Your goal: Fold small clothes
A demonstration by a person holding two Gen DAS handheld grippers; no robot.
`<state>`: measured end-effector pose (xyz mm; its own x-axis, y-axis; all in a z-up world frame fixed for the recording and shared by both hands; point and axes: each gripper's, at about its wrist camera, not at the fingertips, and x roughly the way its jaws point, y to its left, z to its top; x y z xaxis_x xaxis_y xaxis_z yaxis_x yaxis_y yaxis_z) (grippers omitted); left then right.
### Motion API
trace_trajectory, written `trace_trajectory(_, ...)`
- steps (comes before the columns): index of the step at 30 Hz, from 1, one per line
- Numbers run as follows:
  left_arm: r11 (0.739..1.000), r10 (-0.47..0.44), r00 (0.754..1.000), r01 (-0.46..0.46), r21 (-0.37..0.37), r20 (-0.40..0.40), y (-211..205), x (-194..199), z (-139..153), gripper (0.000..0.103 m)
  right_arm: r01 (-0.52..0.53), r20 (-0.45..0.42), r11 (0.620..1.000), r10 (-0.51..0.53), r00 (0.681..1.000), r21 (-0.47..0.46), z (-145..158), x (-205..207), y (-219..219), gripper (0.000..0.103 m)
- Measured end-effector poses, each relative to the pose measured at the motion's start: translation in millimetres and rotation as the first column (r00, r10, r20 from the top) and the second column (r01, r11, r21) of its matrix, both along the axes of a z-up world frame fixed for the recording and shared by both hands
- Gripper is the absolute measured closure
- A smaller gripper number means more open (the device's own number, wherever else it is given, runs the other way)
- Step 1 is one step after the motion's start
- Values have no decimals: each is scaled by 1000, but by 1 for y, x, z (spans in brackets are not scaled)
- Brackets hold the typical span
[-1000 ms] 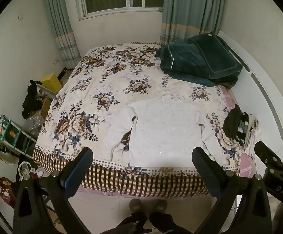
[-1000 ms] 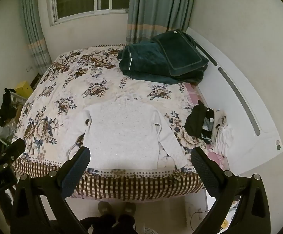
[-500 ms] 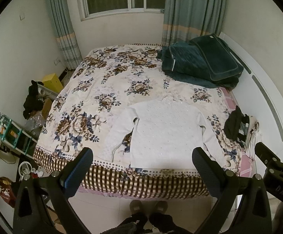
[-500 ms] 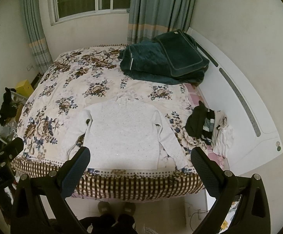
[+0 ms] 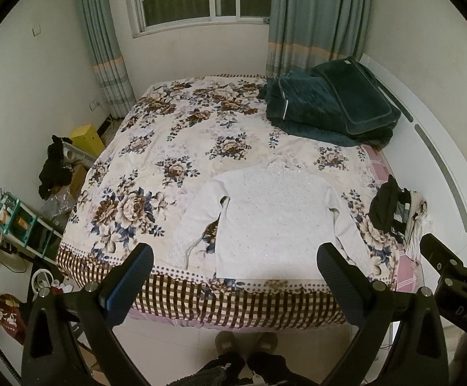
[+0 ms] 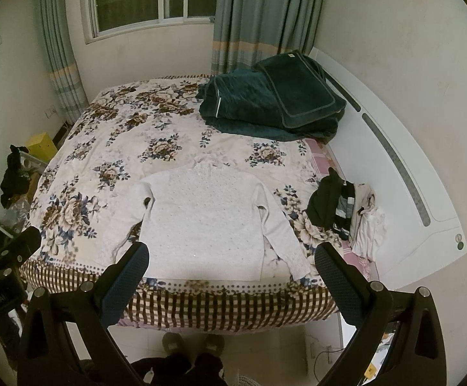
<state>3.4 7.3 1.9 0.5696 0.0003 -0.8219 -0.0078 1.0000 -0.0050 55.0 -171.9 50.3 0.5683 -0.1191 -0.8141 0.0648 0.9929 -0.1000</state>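
From the left wrist camera, a small white knitted sweater with long sleeves [image 5: 273,222] lies flat on the big bed with the flowery cover [image 5: 156,167]. It is near the front edge, its bottom hem close to the brown checked border. Both sleeves slant down and out from the body. It looks soft, light and floppy, so it would bend wherever it is lifted. A good place to pinch looks like a sleeve cuff or a shoulder, because those parts fold over the body first. The left gripper [image 5: 233,276] is up in the air in front of the bed. Its two black fingers with blue pads are spread wide apart. It holds nothing and touches nothing. A heap of dark green blankets [image 5: 326,109] sits at the far right of the bed, well apart from the sweater. A little pile of dark and light clothes [image 5: 397,212] lies at the right edge.

From the right wrist camera, the same white sweater [image 6: 201,222] is spread flat near the front edge, neck pointing to the window. The right gripper [image 6: 231,271] hangs in the air before the bed too. Its fingers are wide open and empty, apart from the cloth. The little clothes pile [image 6: 345,212] is just past the right sleeve. The person's slippers [image 6: 193,344] show on the floor below.
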Motion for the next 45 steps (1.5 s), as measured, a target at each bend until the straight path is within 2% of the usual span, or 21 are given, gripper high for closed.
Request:
trace_trajectory(34, 1000, -2, 1000, 2, 5, 11, 0, 4, 4, 0, -2, 5, 1000, 2, 1000, 3, 2, 3, 3, 0)
trace_trajectory(35, 1000, -3, 1000, 3, 6, 11, 2, 7, 14, 0, -3, 5, 1000, 3, 1000, 4, 3, 4, 2, 0)
trace_trajectory(45, 1000, -4, 1000, 4, 3, 10, 2, 8, 16, 0, -2, 6, 1000, 1, 1000, 5, 0, 5, 1, 0)
